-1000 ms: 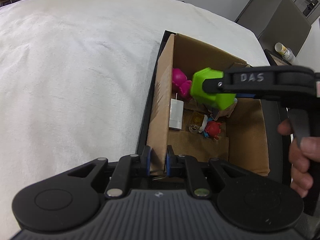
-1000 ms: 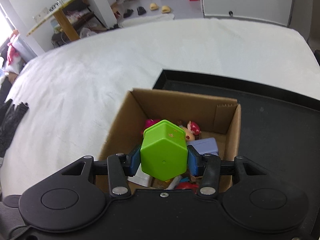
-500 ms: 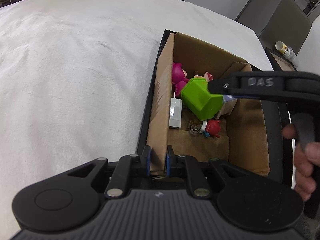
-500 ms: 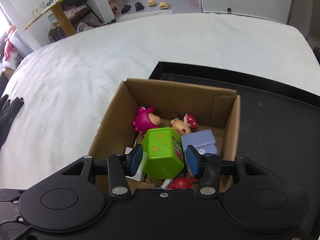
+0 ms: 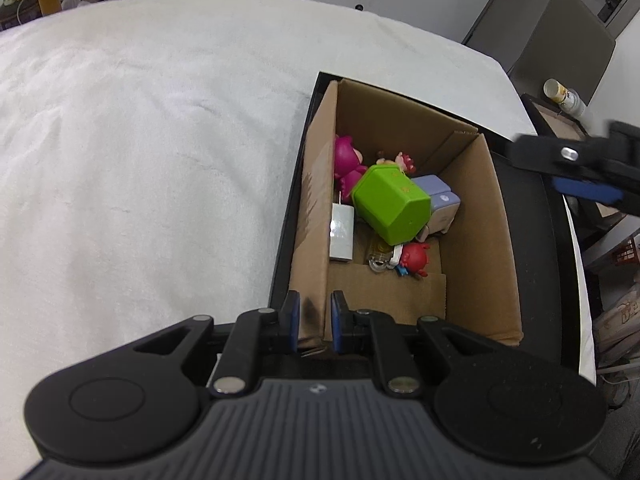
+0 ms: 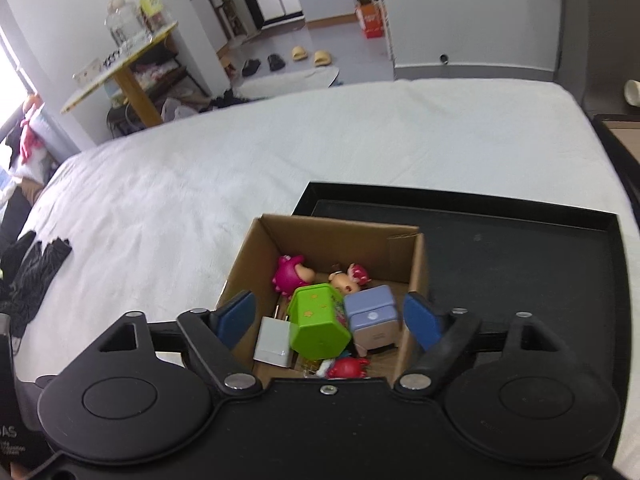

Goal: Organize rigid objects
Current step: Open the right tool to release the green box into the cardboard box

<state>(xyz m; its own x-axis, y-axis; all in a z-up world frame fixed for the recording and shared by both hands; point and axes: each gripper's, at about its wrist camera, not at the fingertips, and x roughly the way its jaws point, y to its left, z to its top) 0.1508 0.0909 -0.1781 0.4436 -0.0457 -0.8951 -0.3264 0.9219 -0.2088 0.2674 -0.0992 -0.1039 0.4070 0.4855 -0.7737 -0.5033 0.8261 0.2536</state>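
Note:
A cardboard box [image 5: 476, 216] [image 6: 416, 256] stands on a black tray [image 6: 520, 248] on the white bed. Inside lies a green hexagonal container [image 5: 390, 202] [image 6: 318, 322] on its side, among a pink figure [image 5: 346, 160] [image 6: 290, 272], a lavender box [image 5: 440, 204] [image 6: 372, 316], a white block [image 5: 342, 232] [image 6: 274, 340] and a red figure [image 5: 414, 258] [image 6: 346, 368]. My left gripper [image 5: 314, 320] is shut on the box's near left wall. My right gripper [image 6: 332, 318] hovers above the box, its jaws opening, nothing pressed between them; its finger [image 5: 576, 172] shows at the right of the left wrist view.
The white bed cover [image 5: 140, 160] spreads left of the tray. A black cloth [image 6: 36, 268] lies at the bed's left edge. A wooden side table [image 6: 124, 68] and slippers [image 6: 308, 54] are beyond the bed. A can [image 5: 564, 98] stands on a stand at the right.
The right gripper let go of the green container, which dropped into the box onto its side. That gripper then rose and pulled back to the right, jaws spreading wide. The left gripper stayed put.

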